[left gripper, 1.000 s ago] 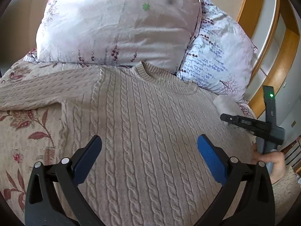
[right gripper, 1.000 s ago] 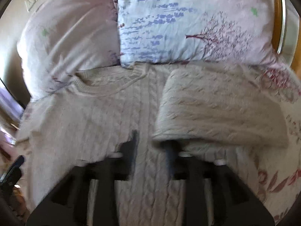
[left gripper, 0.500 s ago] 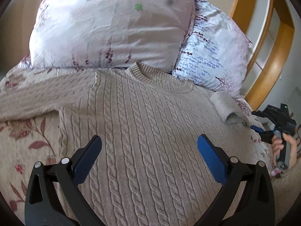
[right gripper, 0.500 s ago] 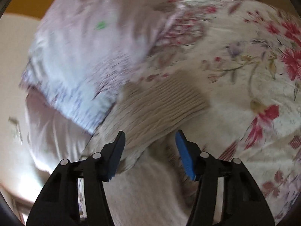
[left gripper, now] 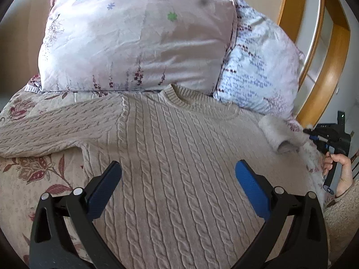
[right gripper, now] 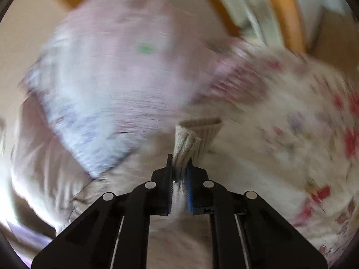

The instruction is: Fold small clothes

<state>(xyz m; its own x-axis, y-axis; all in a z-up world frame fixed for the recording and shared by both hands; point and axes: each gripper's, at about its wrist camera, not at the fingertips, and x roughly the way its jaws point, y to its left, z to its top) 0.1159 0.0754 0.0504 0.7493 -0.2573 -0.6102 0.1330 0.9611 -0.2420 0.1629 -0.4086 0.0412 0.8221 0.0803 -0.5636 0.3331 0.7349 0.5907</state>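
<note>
The left gripper (left gripper: 178, 177) hangs over the lower middle of the sweater (left gripper: 170, 157), pointing down at a slant toward the pillows, blue pads spread wide with nothing between them and not touching the knit. The beige cable-knit sweater lies flat, front up, on the floral bedspread (left gripper: 24, 172), its collar right up against the pink pillow (left gripper: 134, 42) and the blue-printed pillow (left gripper: 258, 71), one sleeve stretched out to the left edge of that view. Over on the far right of the left wrist view, a hand (left gripper: 338, 170) holds the right gripper (right gripper: 179, 174), which sits at the cuff end of the other sleeve (left gripper: 280, 136). In the right wrist view the jaws are squeezed nearly together on that sleeve's ribbed cuff (right gripper: 190, 141), fabric bunched up between the pads; the rest of that view is heavily motion-blurred. Compared to a second ago, the left side has barely shifted. The right one has changed a lot: back then it was above the sweater body with the sleeve folded across the chest, half a second ago its jaws stood open around the cuff out by the bed's edge, and they've just been closing so that now they pinch it.
</note>
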